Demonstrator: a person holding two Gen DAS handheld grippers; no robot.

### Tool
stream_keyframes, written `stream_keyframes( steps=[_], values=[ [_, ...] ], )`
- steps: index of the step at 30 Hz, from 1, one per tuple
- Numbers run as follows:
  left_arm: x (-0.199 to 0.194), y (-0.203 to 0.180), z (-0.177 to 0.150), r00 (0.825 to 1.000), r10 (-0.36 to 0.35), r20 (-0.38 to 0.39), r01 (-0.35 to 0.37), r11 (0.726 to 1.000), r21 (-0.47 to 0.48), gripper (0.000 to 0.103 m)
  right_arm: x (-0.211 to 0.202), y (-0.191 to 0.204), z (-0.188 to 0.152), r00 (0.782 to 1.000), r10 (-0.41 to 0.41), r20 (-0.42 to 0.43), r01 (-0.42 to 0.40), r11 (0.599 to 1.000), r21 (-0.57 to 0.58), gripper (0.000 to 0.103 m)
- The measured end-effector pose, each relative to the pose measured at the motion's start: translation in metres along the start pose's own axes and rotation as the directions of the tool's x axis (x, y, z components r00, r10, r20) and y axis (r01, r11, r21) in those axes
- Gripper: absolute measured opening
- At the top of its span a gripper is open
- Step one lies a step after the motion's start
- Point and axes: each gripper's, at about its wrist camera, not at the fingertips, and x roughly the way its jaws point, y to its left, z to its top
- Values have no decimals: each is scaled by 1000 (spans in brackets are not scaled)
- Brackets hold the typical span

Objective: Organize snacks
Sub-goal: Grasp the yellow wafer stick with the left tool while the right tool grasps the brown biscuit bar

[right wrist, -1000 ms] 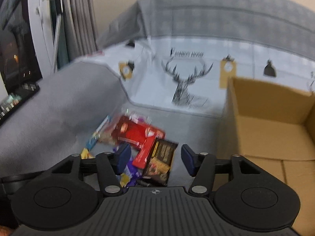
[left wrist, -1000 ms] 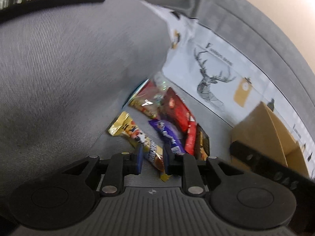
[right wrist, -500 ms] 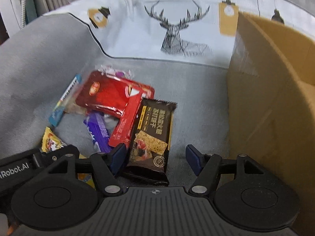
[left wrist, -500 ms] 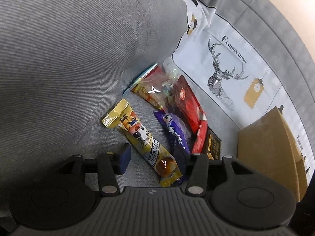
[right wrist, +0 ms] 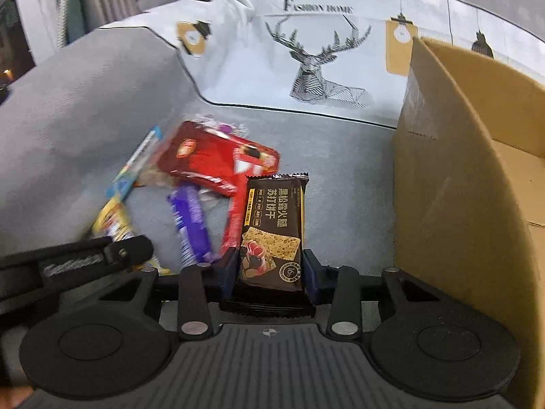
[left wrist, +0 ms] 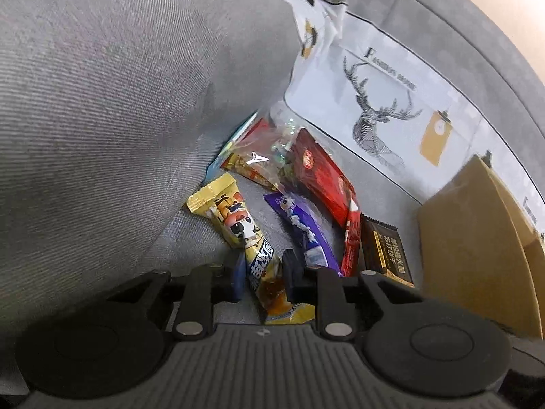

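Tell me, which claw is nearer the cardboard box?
The right. The right claw, jaws closing around a dark cracker packet, sits just beside the cardboard box. The left claw, closing around a yellow snack packet, works further along the pile, away from it.

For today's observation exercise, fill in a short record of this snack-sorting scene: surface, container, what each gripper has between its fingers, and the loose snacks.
surface: grey sofa seat
container: open cardboard box, at the right of the snacks
left gripper: closing on the yellow cartoon snack stick
right gripper: closing on the dark brown cracker packet
loose snacks: purple bar, large red packet, narrow red stick, blue-edged packet
backdrop: white cloth with deer print
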Motion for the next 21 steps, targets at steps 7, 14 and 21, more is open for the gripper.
stream_keyframes(
  steps=[7,14,21],
  values=[
    [-27,2,-14,995,-83,-50,88,990,114,24,-41,15,-23,1000,30,-5,-30,997,-73,42],
    [-47,2,-31,975,-131,-180,173,955,242,24,-76,17,-64,996,78,-43,-79,996,-38,42],
    [-40,2,-39,970,-87,-228,139,965,222,28,-79,23,-84,996,68,-49,-73,992,-105,43]
  ],
)
